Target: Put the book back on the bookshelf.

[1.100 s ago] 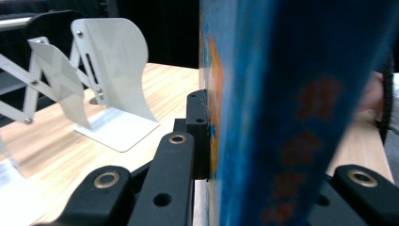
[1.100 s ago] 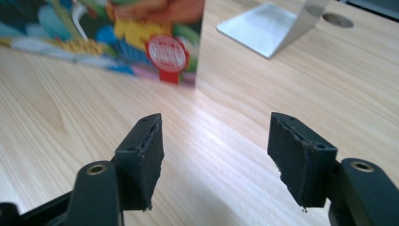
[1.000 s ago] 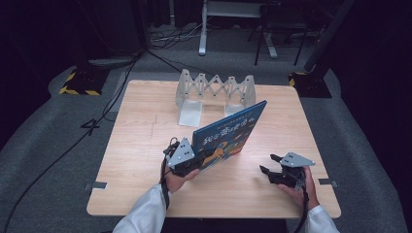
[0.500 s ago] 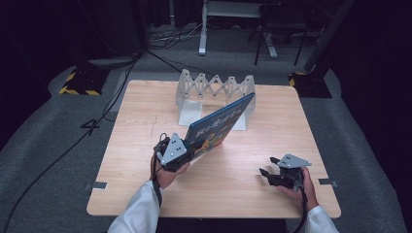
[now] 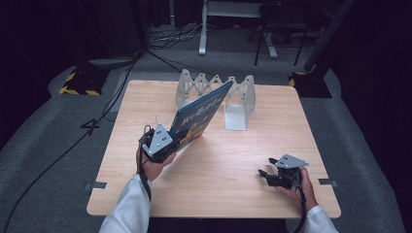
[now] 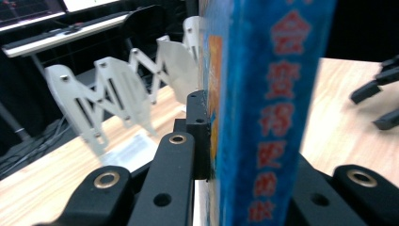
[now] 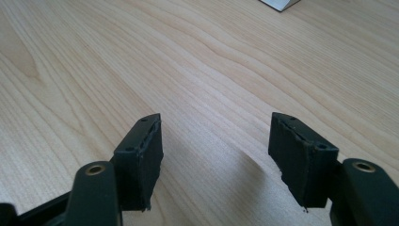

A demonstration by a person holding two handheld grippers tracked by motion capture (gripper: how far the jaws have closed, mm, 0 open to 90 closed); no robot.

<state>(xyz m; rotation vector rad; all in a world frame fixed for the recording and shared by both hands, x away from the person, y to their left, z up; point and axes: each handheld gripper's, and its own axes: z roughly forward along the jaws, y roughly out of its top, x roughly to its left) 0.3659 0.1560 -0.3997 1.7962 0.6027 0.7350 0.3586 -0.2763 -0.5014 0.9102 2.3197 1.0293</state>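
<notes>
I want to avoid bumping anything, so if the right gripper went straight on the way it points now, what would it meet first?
Probably nothing: the right gripper is open, its fingers angled low over bare table. The white rack's base lies farther ahead and to one side, though depth is hard to judge.

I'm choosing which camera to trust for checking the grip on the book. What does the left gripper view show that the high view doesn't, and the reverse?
Left gripper view alone: the left gripper seen close, its black jaws shut against both faces of the blue book, the red lettering on its edge readable.

High view alone: the whole table, the person's hands, and the book tilted, its far end reaching toward the white folding rack. The right gripper hovers open near the table's right front.

Both: the book, the rack, the wooden tabletop, and the right gripper's jaws.
</notes>
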